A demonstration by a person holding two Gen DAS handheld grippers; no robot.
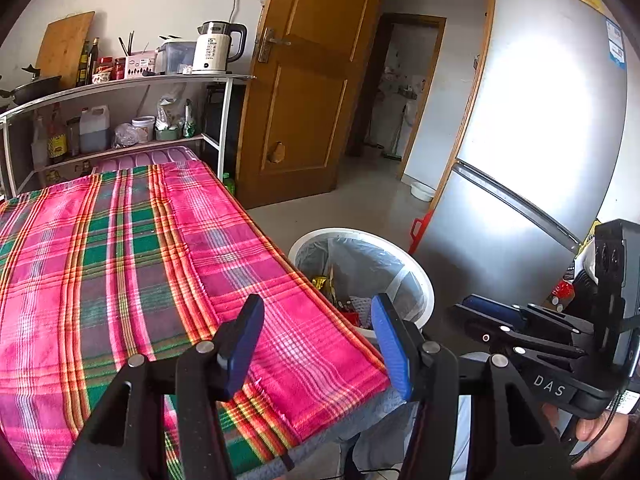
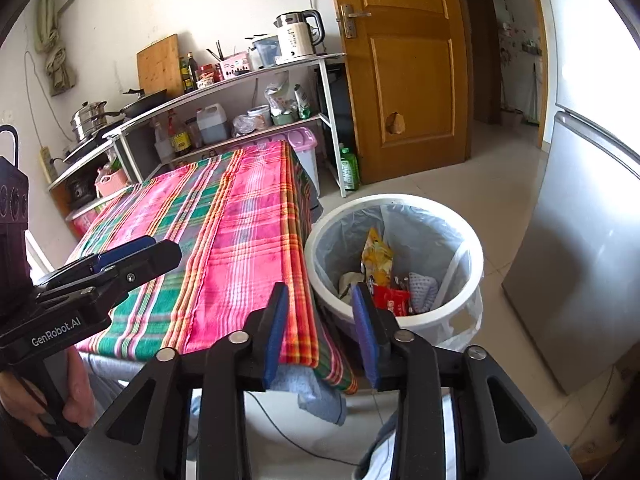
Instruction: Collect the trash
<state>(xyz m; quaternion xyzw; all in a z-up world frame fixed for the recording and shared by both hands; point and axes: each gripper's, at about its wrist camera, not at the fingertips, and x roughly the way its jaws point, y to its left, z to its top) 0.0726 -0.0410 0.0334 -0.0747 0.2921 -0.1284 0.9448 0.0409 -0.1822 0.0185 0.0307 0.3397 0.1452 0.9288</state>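
A white trash bin (image 2: 472, 248) with a clear liner stands on the floor right of the table; it also shows in the left wrist view (image 1: 424, 280). Inside lie a yellow snack wrapper (image 2: 376, 258), a red wrapper (image 2: 394, 300) and other scraps. My left gripper (image 1: 316, 344) is open and empty above the near right corner of the plaid tablecloth (image 1: 140, 260). My right gripper (image 2: 320, 332) is open and empty, held over the table's edge beside the bin. Each gripper shows in the other's view: the right one (image 1: 480, 312), the left one (image 2: 120, 256).
A silver fridge (image 1: 532, 140) stands right of the bin. A brown wooden door (image 1: 312, 80) is open behind it. A shelf unit (image 1: 120, 88) with kettle, bottles and pans sits behind the table. Tiled floor lies around the bin.
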